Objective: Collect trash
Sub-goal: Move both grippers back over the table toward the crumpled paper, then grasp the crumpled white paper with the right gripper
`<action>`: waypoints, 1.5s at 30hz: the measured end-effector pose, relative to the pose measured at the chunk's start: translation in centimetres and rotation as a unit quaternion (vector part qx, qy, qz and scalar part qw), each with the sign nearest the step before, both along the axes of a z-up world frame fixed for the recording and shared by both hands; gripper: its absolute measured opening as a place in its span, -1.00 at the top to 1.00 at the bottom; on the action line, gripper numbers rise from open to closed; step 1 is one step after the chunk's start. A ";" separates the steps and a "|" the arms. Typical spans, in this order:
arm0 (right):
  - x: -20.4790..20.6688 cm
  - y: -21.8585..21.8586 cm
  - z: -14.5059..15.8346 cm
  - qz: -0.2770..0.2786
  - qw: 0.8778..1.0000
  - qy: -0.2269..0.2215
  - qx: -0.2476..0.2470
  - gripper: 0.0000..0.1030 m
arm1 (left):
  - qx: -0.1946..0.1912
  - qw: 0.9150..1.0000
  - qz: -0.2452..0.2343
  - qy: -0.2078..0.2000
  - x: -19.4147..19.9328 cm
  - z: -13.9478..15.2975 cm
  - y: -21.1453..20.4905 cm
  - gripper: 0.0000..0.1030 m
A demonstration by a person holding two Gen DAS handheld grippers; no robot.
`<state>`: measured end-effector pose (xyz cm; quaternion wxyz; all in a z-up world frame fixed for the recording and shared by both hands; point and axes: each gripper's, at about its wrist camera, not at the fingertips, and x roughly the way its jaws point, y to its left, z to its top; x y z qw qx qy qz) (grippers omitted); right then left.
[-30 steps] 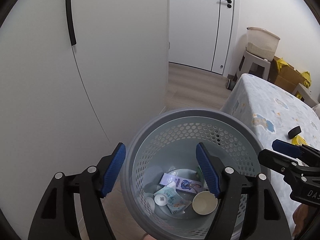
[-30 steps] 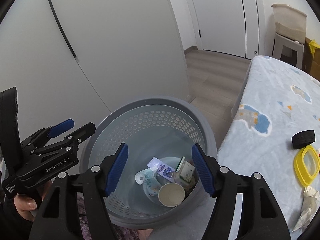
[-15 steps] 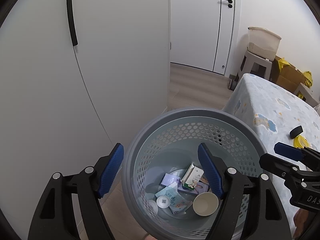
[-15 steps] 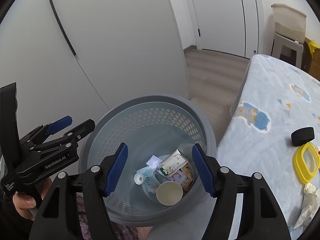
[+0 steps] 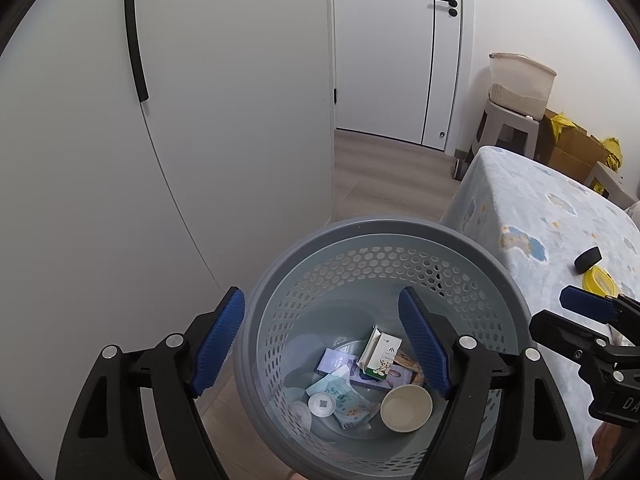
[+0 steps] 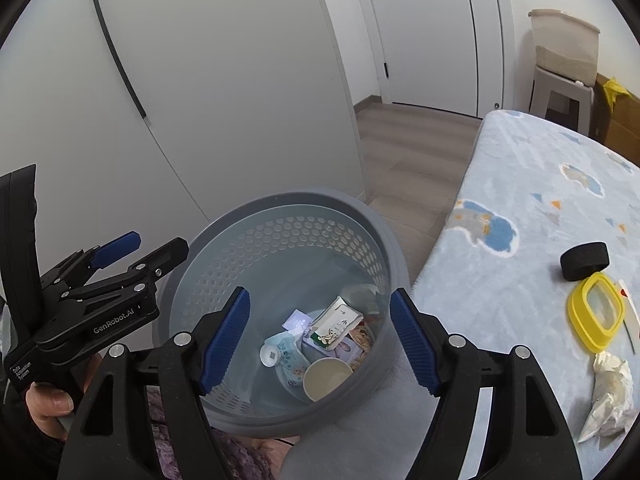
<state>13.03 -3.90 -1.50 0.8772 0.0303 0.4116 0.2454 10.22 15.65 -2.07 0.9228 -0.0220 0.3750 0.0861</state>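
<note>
Now a small carton (image 5: 380, 354) lies on the pile in the bin (image 5: 384, 236); a second ago it was not there, half a second ago it had just landed. We read that as one more piece of trash collected, so the next job is likely back on the surface (image 6: 520, 184).

Both tools hang over the bin. The left tool (image 5: 322, 344) is opening, blue pads wide apart, nothing between them but the view down into the bin. The right tool (image 6: 320, 336) is opening too, and holds nothing.

In the bin we count one carton, one paper cup (image 5: 406, 408), one white cap (image 5: 321, 404), one blue packet (image 5: 344, 394) and some flat boxes, hard to number.

On the surface we see one crumpled wrapper (image 6: 608, 396), one yellow lid (image 6: 598, 316) and one black ring (image 6: 585, 260).
</note>
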 end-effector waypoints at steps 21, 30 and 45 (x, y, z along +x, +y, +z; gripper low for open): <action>-4.0 -8.3 1.1 -0.099 0.995 -0.012 -0.013 -0.41 | -0.016 0.999 -0.046 -0.014 -0.4 1.0 -4.2 -0.51; -4.6 -13.6 2.6 -0.154 0.987 -0.030 -0.030 -0.46 | -0.037 0.995 -0.086 -0.020 -0.4 1.7 -7.7 -0.51; -6.5 -22.3 2.4 -0.222 0.974 -0.020 -0.044 -0.48 | -0.025 0.991 -0.133 -0.008 -0.2 1.1 -13.0 -0.51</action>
